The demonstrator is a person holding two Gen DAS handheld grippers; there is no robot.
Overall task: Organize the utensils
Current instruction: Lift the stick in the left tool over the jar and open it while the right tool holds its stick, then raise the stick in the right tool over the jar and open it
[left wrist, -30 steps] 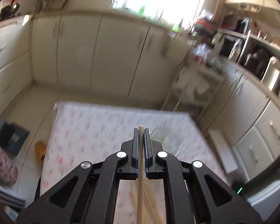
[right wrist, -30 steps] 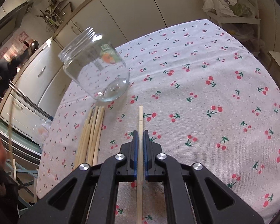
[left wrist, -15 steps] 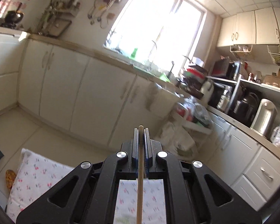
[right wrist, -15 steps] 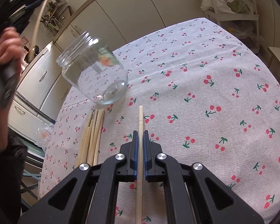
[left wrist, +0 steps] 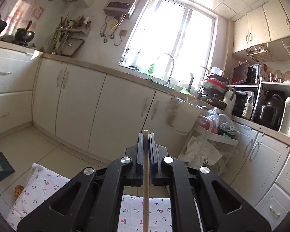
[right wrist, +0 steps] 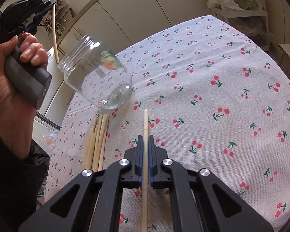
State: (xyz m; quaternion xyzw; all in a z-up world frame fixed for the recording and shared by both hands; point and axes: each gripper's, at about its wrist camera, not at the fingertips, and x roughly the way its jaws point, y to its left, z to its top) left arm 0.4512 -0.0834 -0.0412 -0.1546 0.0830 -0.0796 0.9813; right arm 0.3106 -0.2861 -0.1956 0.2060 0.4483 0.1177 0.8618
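Observation:
My right gripper (right wrist: 145,138) is shut on a pale wooden chopstick (right wrist: 145,121) whose tip pokes out ahead over the cherry-print tablecloth (right wrist: 212,61). A clear glass jar (right wrist: 95,73) stands on the cloth to the upper left. Several loose chopsticks (right wrist: 97,139) lie bundled below the jar. My left gripper (left wrist: 146,135) is shut on another chopstick (left wrist: 146,174) and points nearly level toward the kitchen cabinets. Seen from the right wrist, the left gripper (right wrist: 52,2) is held high by a hand (right wrist: 13,85), its chopstick (right wrist: 55,36) hanging down left of the jar's mouth.
White cabinets (left wrist: 106,106), a sink with tap (left wrist: 167,65) and a window lie beyond the table. A white trolley (left wrist: 216,133) with bags stands at the right, also seen past the table's far edge (right wrist: 239,2). A dark sleeve (right wrist: 13,183) fills the lower left.
My left gripper has tilted up from looking down at the table to nearly level, and has come into the right wrist view above the jar's left side. The right gripper has stayed put.

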